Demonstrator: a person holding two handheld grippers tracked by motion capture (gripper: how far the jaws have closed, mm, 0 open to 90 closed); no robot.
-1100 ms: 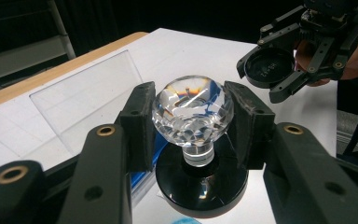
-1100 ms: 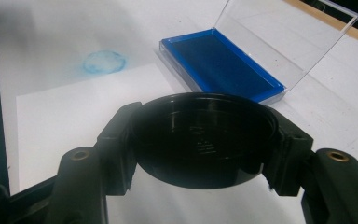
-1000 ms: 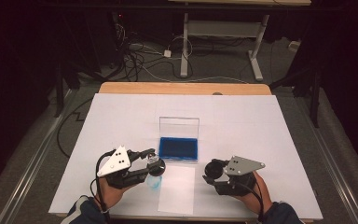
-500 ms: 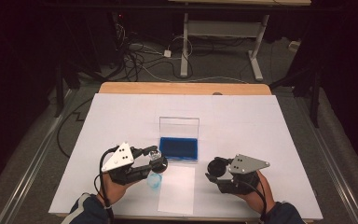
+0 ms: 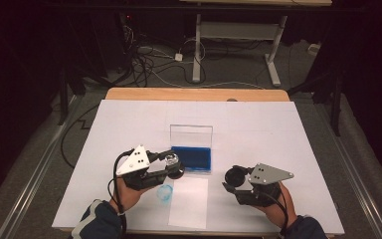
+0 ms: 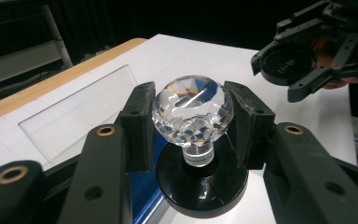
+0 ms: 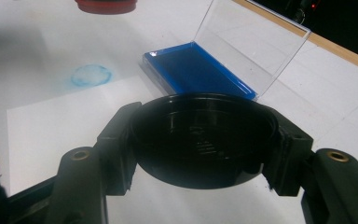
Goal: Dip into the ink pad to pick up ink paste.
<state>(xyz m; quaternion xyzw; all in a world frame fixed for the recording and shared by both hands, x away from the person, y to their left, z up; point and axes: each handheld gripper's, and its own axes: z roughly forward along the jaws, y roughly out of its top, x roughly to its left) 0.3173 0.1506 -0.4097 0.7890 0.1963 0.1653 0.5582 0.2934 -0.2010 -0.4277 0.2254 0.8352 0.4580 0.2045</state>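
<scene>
Jaws of left gripper [image 6: 193,121] clamped on faceted crystal knob [image 6: 192,114] of a stamp, black round base [image 6: 200,186] below it; in high view, lower left of centre, just left of the open blue ink pad case [image 5: 191,157]. Right gripper [image 7: 205,140] jaws clamped on black round cap [image 7: 204,140], lower right in high view. Blue ring mark [image 5: 165,191] on white paper sheet [image 5: 189,201], bottom centre, beneath the left gripper.
</scene>
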